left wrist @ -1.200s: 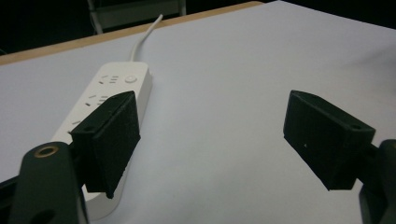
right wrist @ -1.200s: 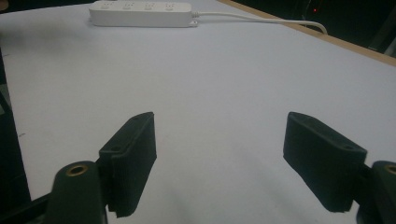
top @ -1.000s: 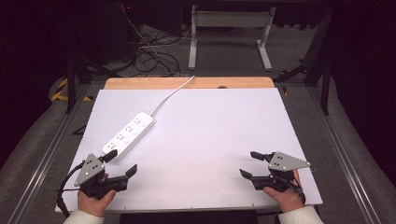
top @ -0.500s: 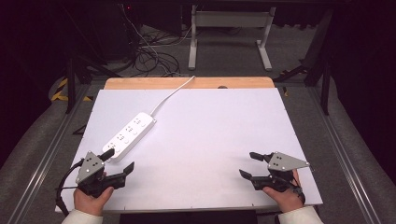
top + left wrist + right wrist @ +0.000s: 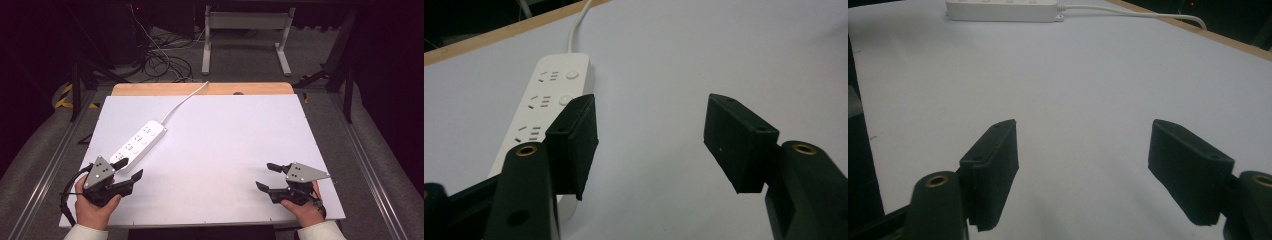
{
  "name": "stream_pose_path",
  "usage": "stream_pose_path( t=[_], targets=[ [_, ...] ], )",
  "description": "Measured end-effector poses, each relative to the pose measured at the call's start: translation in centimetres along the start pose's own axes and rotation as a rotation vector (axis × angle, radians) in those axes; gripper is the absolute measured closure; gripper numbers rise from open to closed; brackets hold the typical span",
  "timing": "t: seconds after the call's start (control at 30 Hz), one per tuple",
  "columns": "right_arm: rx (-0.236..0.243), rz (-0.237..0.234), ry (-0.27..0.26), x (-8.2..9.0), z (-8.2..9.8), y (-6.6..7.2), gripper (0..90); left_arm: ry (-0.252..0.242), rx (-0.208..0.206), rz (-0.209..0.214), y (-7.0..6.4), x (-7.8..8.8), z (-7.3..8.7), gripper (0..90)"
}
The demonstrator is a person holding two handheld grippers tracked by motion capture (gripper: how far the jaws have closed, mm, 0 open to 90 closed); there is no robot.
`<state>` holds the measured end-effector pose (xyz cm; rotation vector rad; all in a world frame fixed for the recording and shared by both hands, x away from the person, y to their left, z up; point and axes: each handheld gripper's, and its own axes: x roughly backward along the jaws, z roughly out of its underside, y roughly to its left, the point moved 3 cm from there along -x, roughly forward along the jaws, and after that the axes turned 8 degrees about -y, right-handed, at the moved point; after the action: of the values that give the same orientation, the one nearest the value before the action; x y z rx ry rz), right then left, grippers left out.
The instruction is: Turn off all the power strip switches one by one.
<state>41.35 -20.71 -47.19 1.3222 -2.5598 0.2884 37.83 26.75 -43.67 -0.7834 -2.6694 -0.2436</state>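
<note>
Left claw (image 5: 129, 169): sat at the near left of the tabletop (image 5: 225, 150), pointing at the power strip. Its jaws had just been closing partway and stood moderately apart, with nothing between them.
Power strip (image 5: 139, 142): lay flat on the left half of the tabletop, angled from near left to far right. Its near end was just beside the left claw's far jaw, apart from it as far as the frames showed.
Cord (image 5: 185, 98): ran from the strip's far end over the far wooden edge.
Right claw (image 5: 266, 176): rested at the near right, jaws wide apart and empty, well apart from the strip.
Risk, grip: the narrowed jaws could ride onto the strip's top and push it away.
Risk, cord: a lift could be checked by the cord, twisting the strip.
</note>
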Motion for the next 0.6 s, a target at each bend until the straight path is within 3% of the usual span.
stream_pose_path(
  t=[0.43, 0.6],
  targets=[
    [-0.004, 0.008, -0.001, 0.0, 0.0, -0.1, 28.6, 0.016, 0.041, -0.024, 1.8, -0.7, -1.6, 42.9],
    [-0.003, 0.008, -0.002, 0.0, 0.0, -0.1, 28.6, 0.016, 0.029, -0.038, 2.3, -1.0, -2.3, 43.5]
  ],
)
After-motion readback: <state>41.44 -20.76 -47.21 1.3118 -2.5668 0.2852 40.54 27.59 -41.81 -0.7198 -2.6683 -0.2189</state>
